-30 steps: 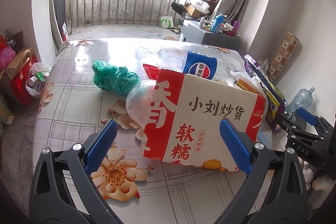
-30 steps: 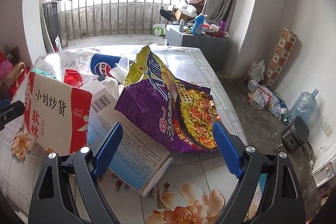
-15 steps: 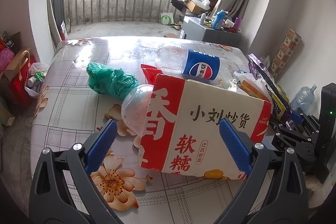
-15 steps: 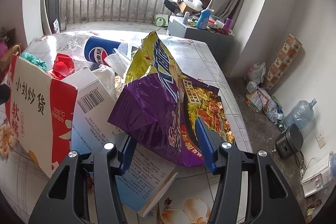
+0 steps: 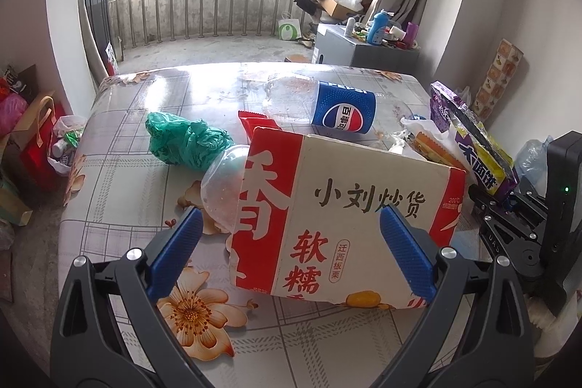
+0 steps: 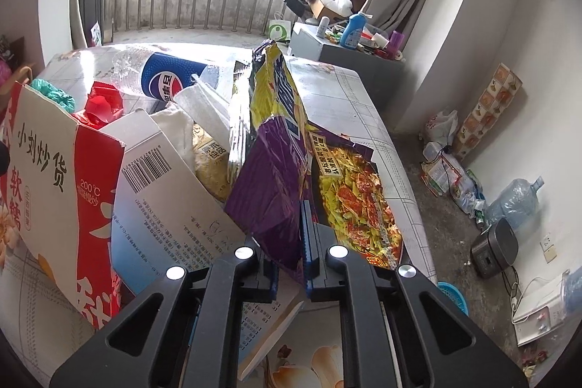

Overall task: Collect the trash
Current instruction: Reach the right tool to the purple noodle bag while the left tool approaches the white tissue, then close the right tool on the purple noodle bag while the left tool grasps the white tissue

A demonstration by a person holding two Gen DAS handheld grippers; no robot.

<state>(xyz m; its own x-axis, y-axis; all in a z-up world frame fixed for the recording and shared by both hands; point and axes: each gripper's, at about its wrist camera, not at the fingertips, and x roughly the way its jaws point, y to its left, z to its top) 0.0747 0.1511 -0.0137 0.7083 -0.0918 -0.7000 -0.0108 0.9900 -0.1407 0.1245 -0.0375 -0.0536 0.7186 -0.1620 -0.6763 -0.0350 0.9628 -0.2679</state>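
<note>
Trash lies on a floral tablecloth point(image 5: 120, 177). My right gripper point(image 6: 293, 242) is shut on the lower edge of a purple and yellow snack bag point(image 6: 276, 170), which stands upright; the bag also shows at the right of the left wrist view point(image 5: 469, 137). My left gripper point(image 5: 289, 242) is open, its blue pads on either side of a red and white paper carton point(image 5: 345, 210) without touching it. Behind the carton lie a clear plastic cup point(image 5: 222, 188), a crumpled green bag point(image 5: 185, 140), a red wrapper point(image 5: 254, 124) and a Pepsi bottle point(image 5: 327, 104).
A white printed box point(image 6: 174, 206) and white tissue point(image 6: 203, 108) lie between the carton and the snack bag. The table's right edge point(image 6: 396, 166) drops to a littered floor with a water jug point(image 6: 516, 199) and a rice cooker point(image 6: 494, 246). A grey cabinet point(image 5: 363, 50) stands behind.
My right gripper has moved forward and closed on the snack bag's lower edge. My left gripper stays open around the carton and has barely moved.
</note>
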